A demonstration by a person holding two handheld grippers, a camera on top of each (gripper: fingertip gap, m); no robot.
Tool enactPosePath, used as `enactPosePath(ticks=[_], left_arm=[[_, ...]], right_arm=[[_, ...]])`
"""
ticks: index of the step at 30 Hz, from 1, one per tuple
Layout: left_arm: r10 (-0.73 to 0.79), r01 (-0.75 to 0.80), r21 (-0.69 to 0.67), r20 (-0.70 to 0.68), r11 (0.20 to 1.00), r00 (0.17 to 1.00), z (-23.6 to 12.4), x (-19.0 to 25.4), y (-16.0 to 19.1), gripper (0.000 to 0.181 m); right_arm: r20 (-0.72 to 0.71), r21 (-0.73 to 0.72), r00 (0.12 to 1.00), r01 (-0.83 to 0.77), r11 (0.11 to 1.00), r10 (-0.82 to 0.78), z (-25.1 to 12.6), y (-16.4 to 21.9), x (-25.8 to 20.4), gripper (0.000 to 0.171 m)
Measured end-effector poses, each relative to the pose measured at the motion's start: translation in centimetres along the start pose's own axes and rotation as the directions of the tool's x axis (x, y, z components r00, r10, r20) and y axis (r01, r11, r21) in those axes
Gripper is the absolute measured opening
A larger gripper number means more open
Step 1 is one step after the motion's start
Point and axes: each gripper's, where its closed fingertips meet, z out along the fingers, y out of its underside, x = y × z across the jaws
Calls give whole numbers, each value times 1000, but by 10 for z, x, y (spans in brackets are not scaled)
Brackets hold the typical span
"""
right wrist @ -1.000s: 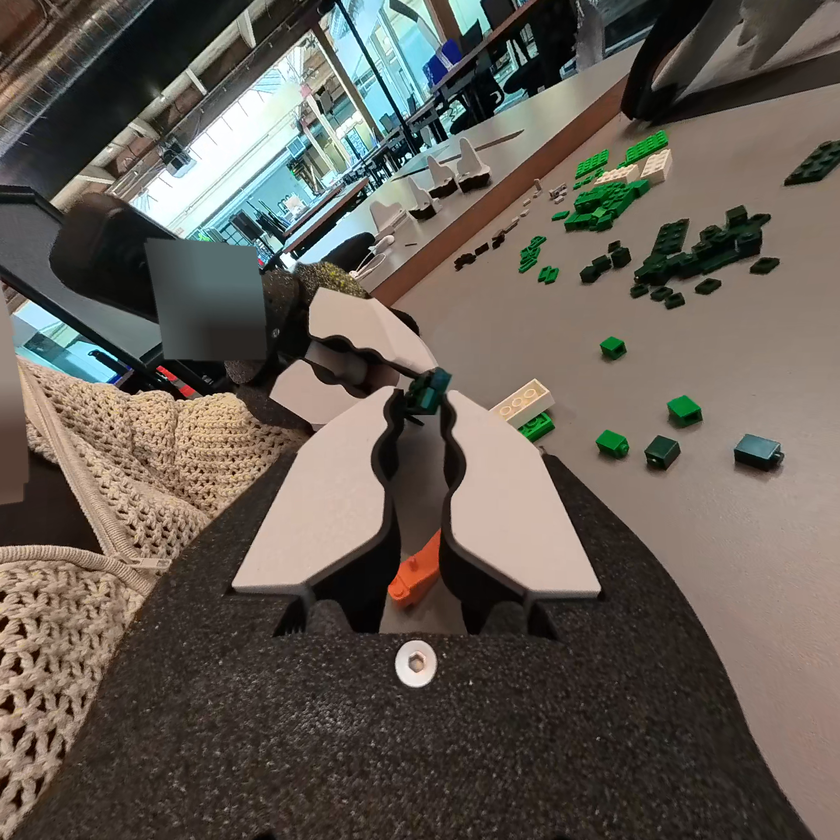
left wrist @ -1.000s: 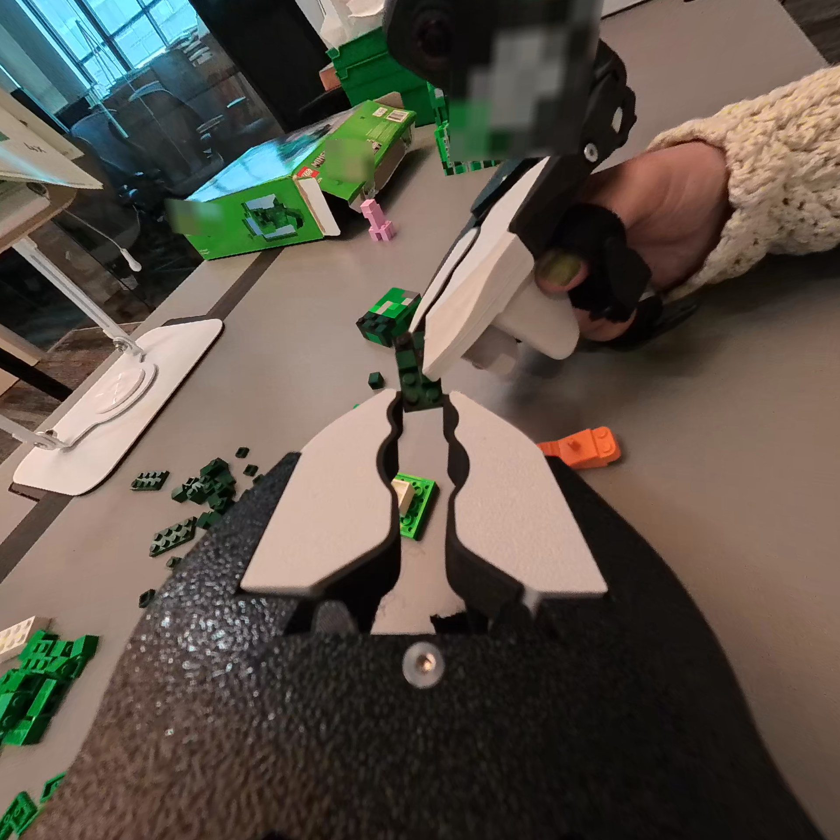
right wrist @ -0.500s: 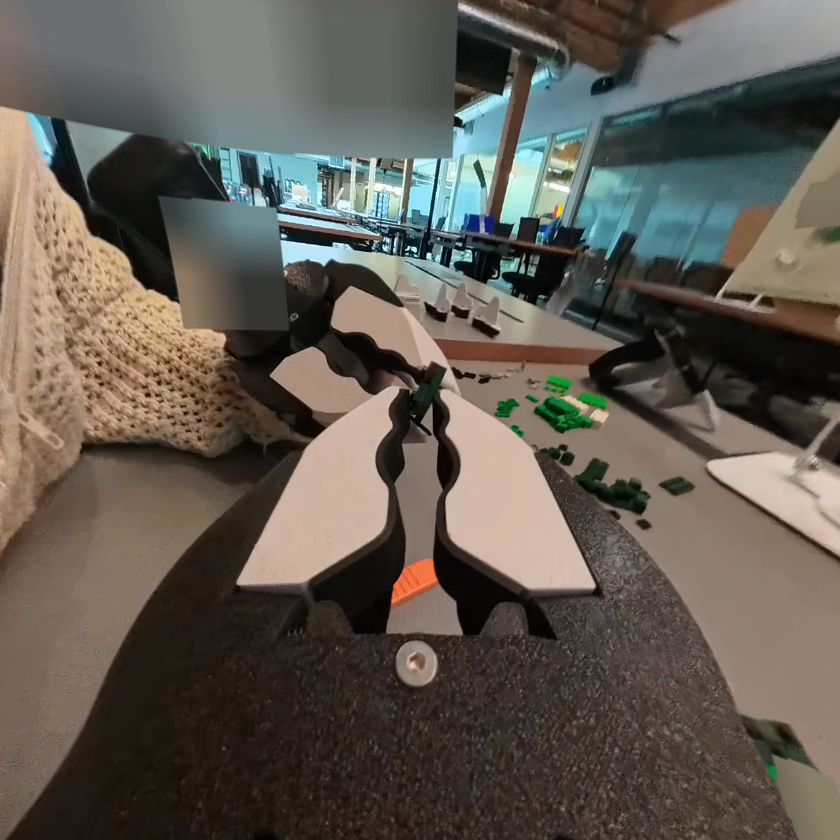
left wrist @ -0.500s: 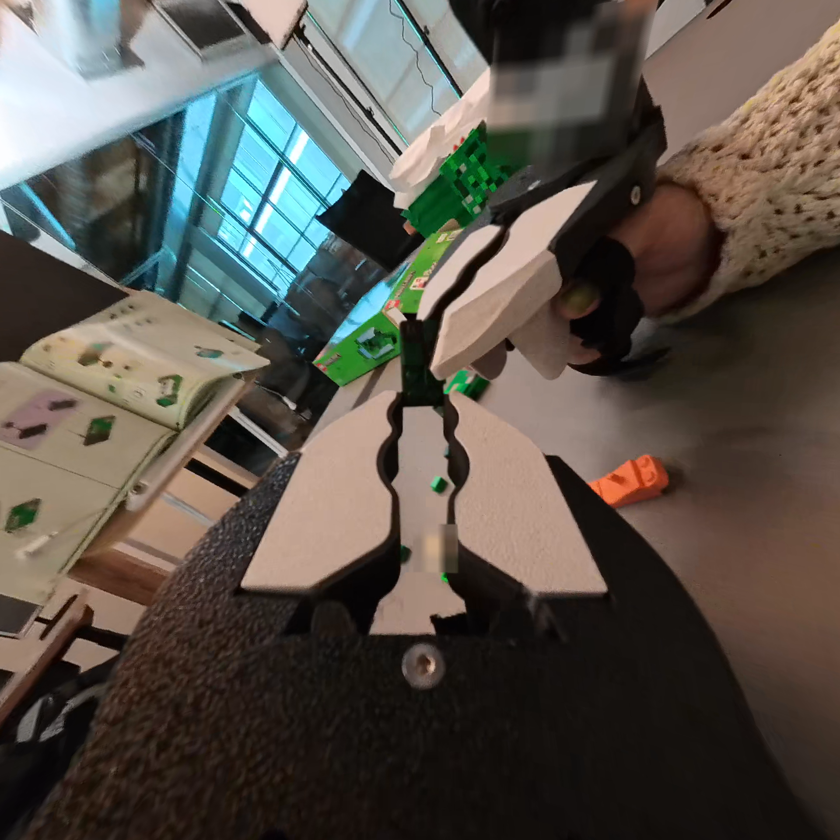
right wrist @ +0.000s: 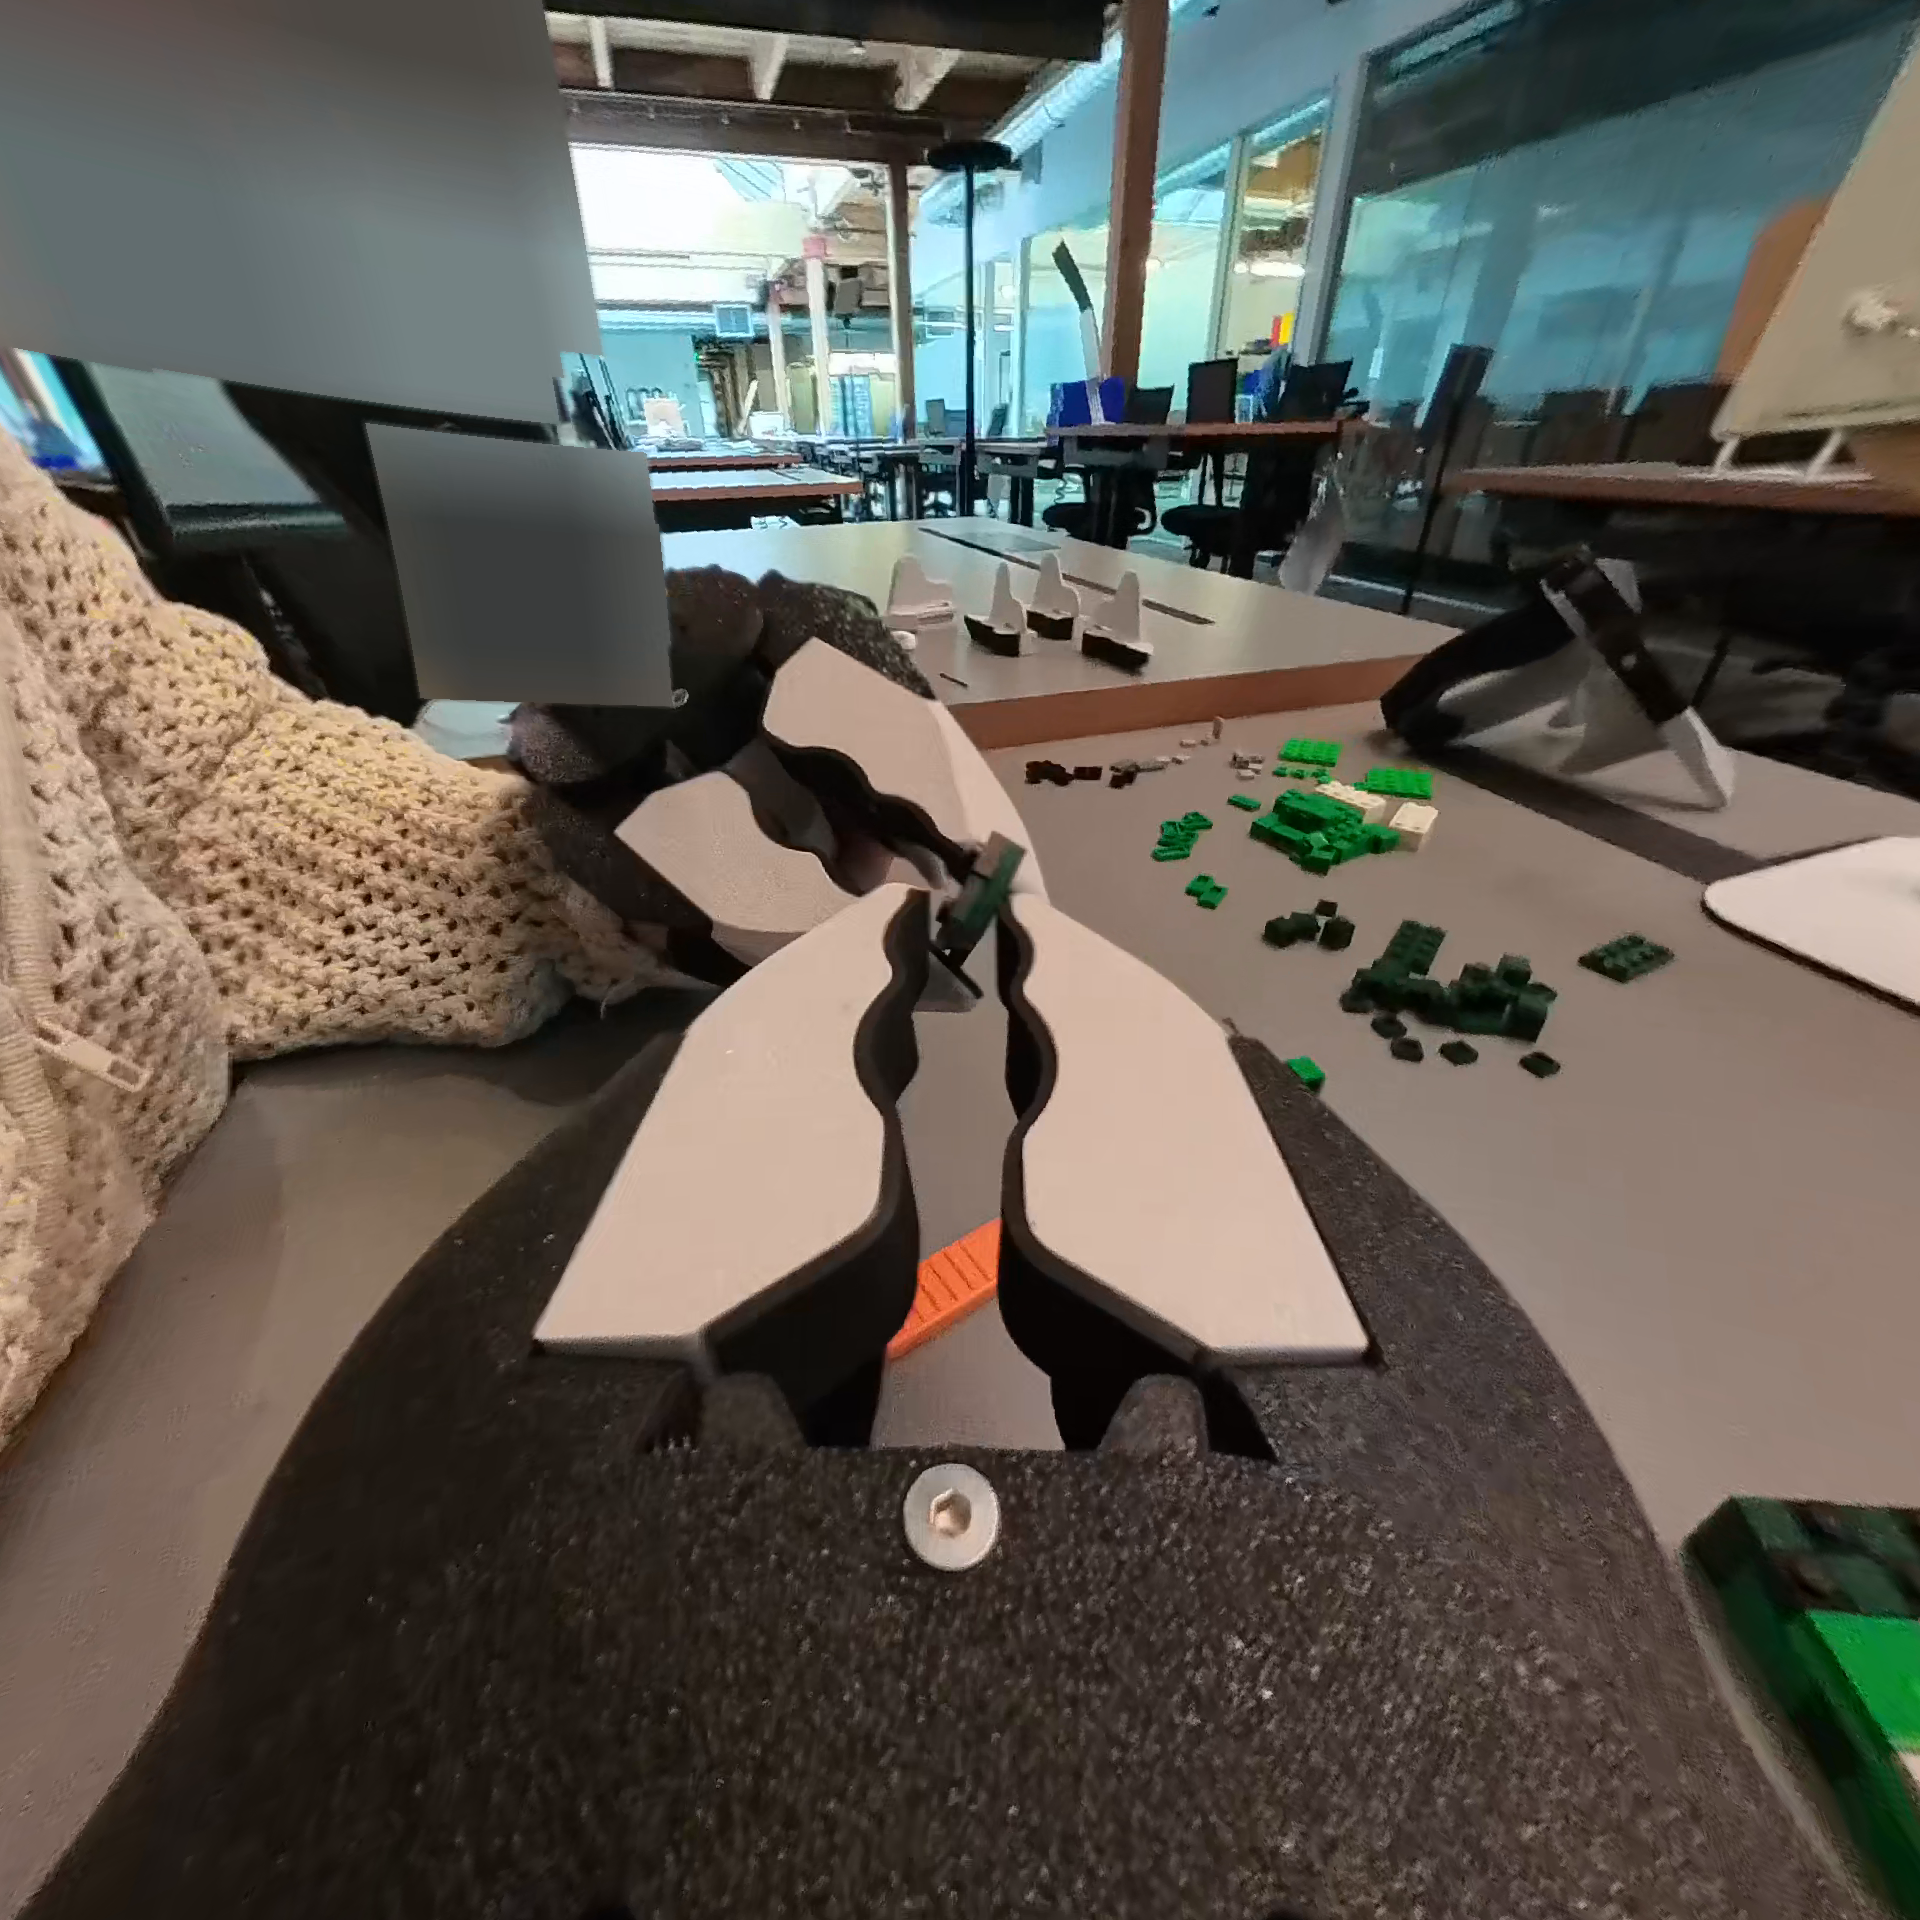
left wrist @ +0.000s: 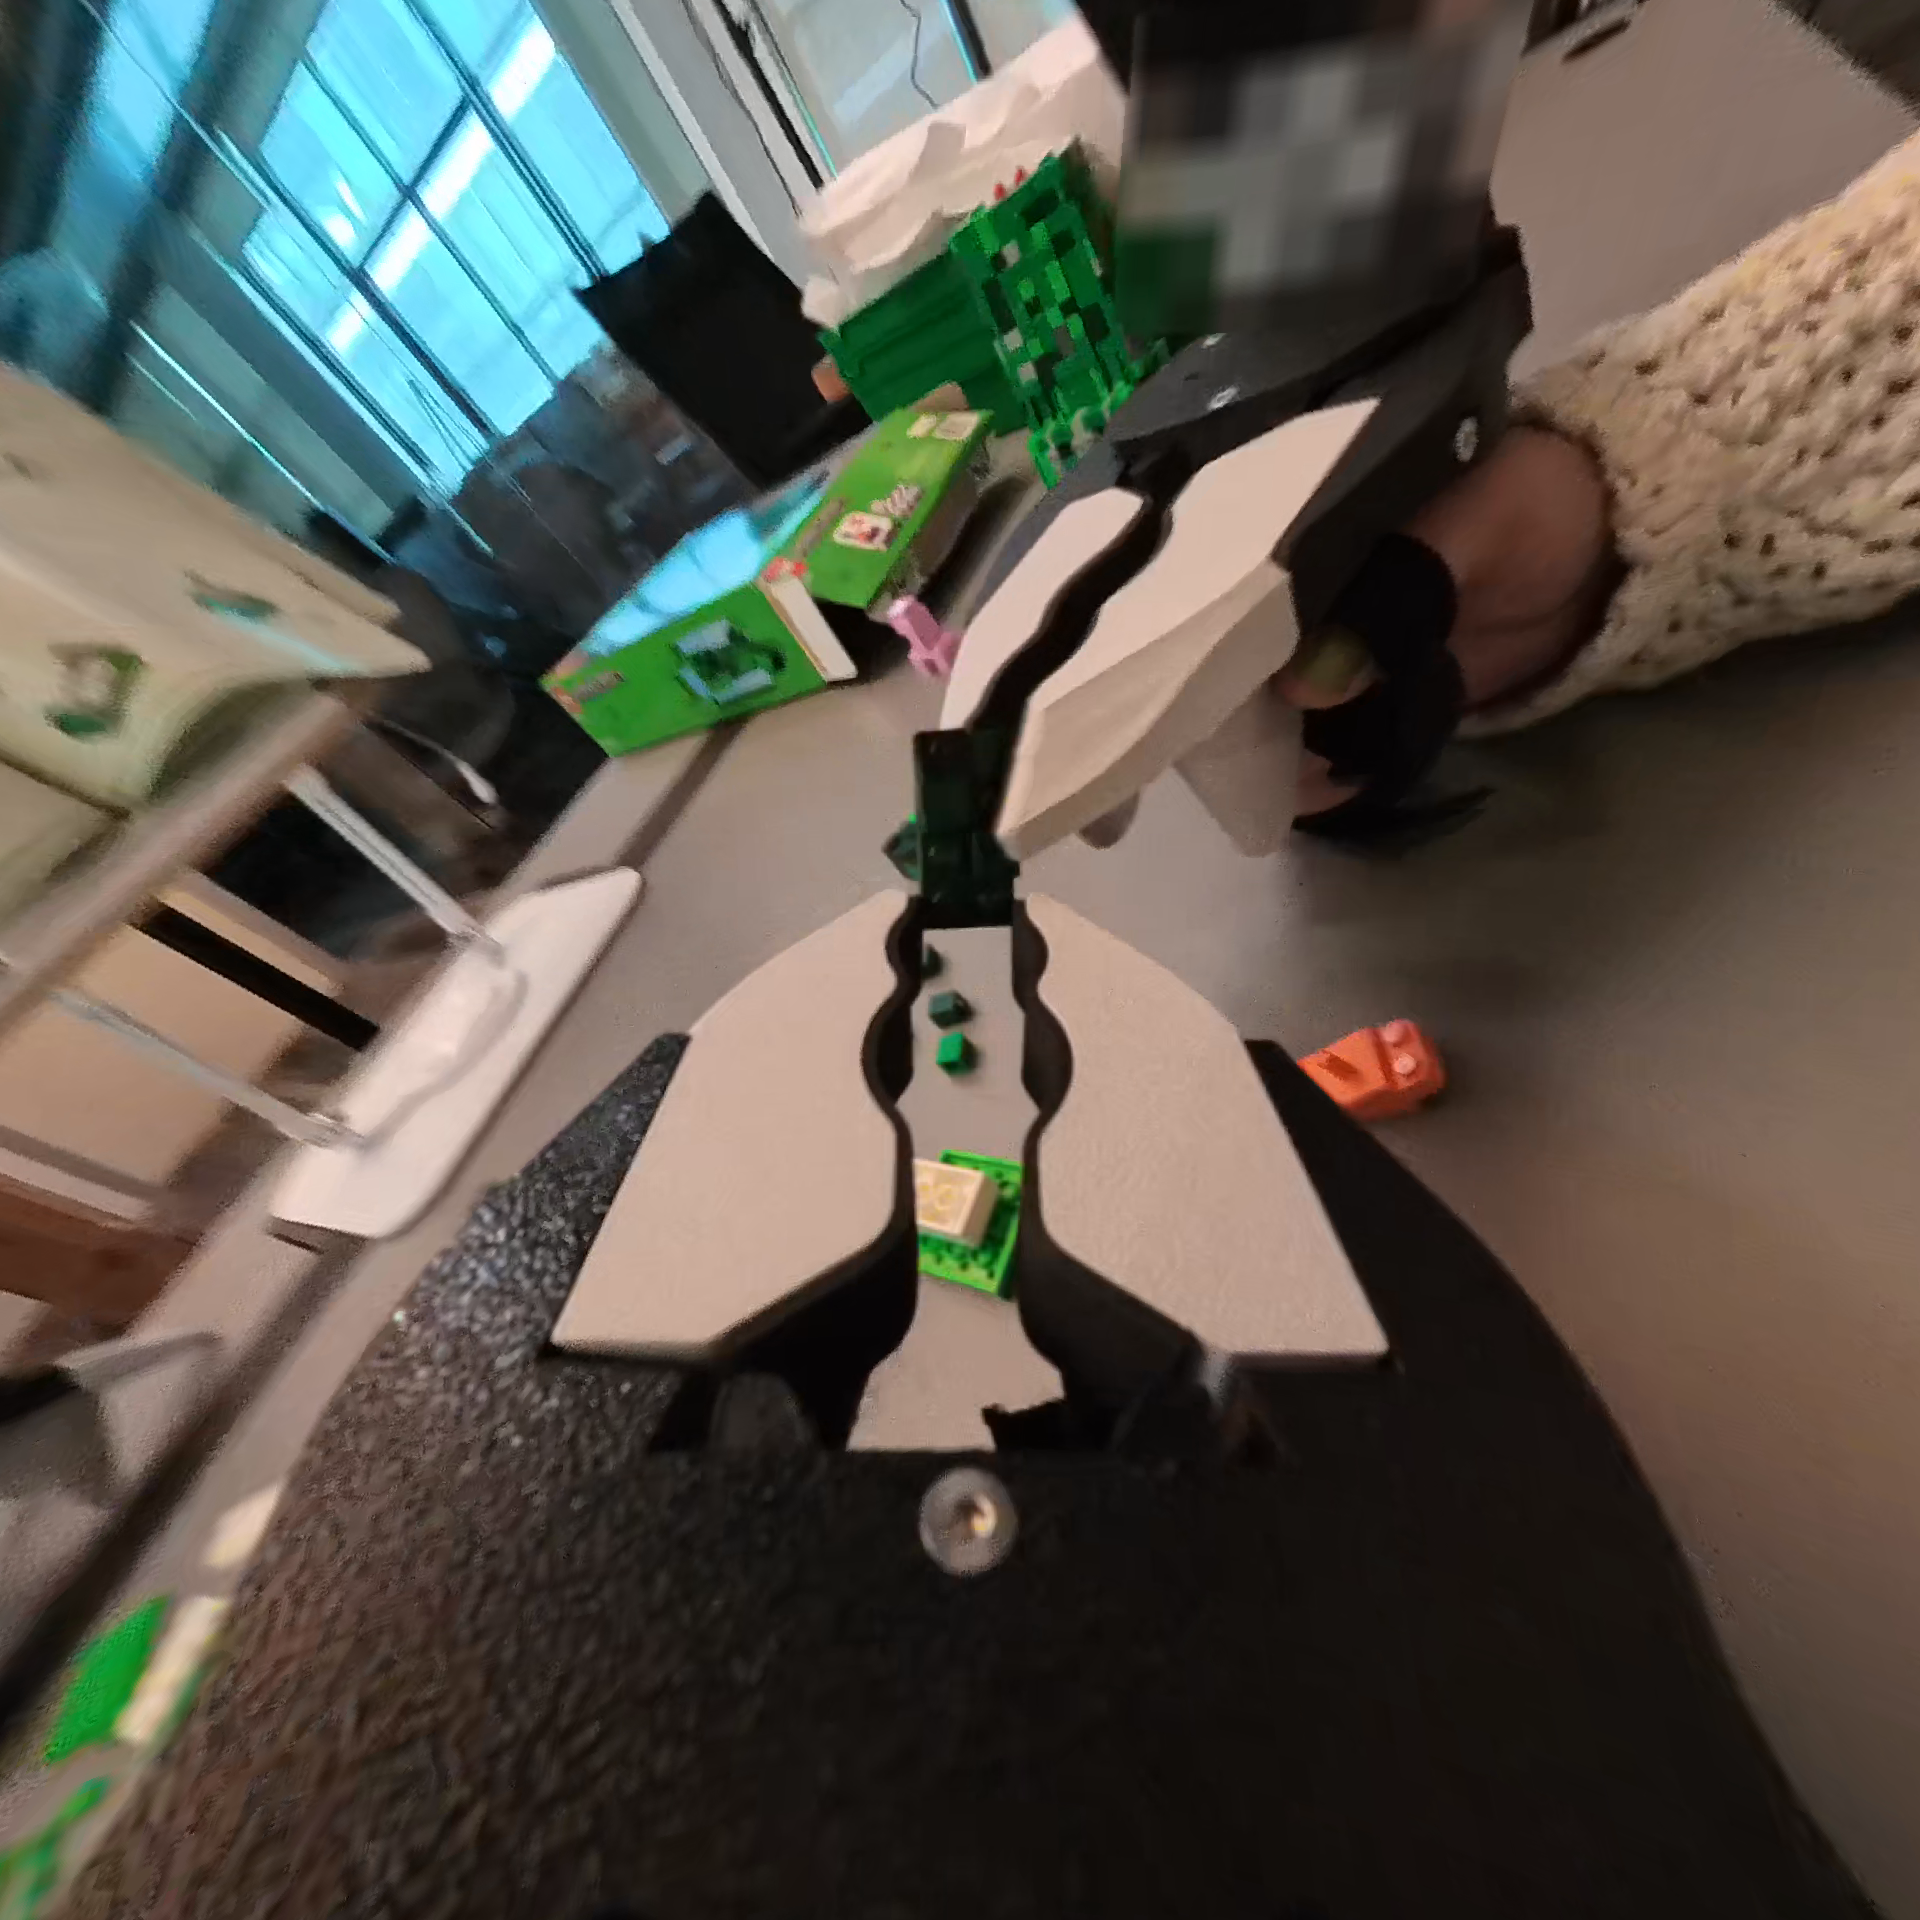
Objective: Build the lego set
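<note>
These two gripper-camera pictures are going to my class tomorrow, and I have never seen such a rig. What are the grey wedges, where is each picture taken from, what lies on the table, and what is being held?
There is no robot here. A person holds a hand tool in each hand, each with two pale grey fingers and a camera looking along them. The left wrist view shows the left gripper up close and the right gripper beyond it, in a hand. The right wrist view is the reverse.

Both grippers pinch one small dark green lego assembly between their tips, above the grey table.

On the table lie loose green bricks, dark green bricks, an orange piece, a white brick on a green plate and a green box.
</note>
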Motion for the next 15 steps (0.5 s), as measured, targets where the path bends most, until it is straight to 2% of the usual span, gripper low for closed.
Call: enactPosePath(ticks=[4,6,8,11,15], left_arm=[[-275,272,-40,-142,961,951,2,2,10,16],[-383,400,0,-286,917,878,-4,8,-2,16],[-486,500,-68,-380,863,787,-8,11,0,16],[-605,592,-190,-451,783,656,-8,20,12,15],[-698,675,-268,-500,688,513,-8,29,14,15]], right_arm=[[-49,5,999,7,1000,-7,-7,-2,14,45],[-96,-17,988,124,992,-125,-16,-4,21,50],[-99,-61,942,315,947,-320,-23,-6,16,46],[-41,-164,790,599,784,-612,-24,0,0,38],[34,-356,546,789,501,-837,-21,24,2,40]])
